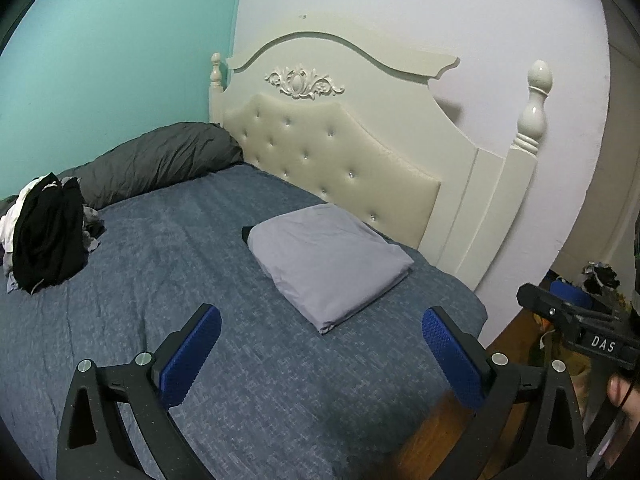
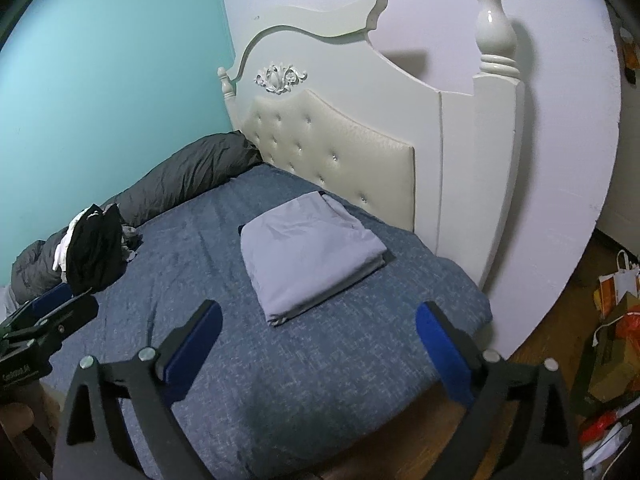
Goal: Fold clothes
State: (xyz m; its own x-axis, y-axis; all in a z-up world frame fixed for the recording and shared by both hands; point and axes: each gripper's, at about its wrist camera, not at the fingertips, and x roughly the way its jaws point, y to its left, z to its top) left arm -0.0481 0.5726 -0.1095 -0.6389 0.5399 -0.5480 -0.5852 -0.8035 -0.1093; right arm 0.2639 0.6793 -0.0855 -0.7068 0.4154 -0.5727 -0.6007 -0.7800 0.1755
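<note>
A folded light-grey garment (image 1: 326,264) (image 2: 310,262) lies flat on the blue bedspread (image 1: 180,280) (image 2: 320,360) near the headboard, with a dark item peeking out beneath it. A heap of unfolded black, white and grey clothes (image 1: 44,232) (image 2: 94,250) sits at the bed's far left. My left gripper (image 1: 320,344) hangs open above the bedspread, short of the folded garment, nothing between its blue pads. My right gripper (image 2: 318,344) is open too, also empty, just in front of the folded garment. Each gripper shows at the edge of the other's view.
A cream tufted headboard (image 1: 340,152) with posts stands behind the bed. A dark grey rolled duvet (image 1: 160,160) lies along the teal wall. To the right is wooden floor with bags and clutter (image 2: 616,320). A hand (image 1: 624,396) holds the right gripper.
</note>
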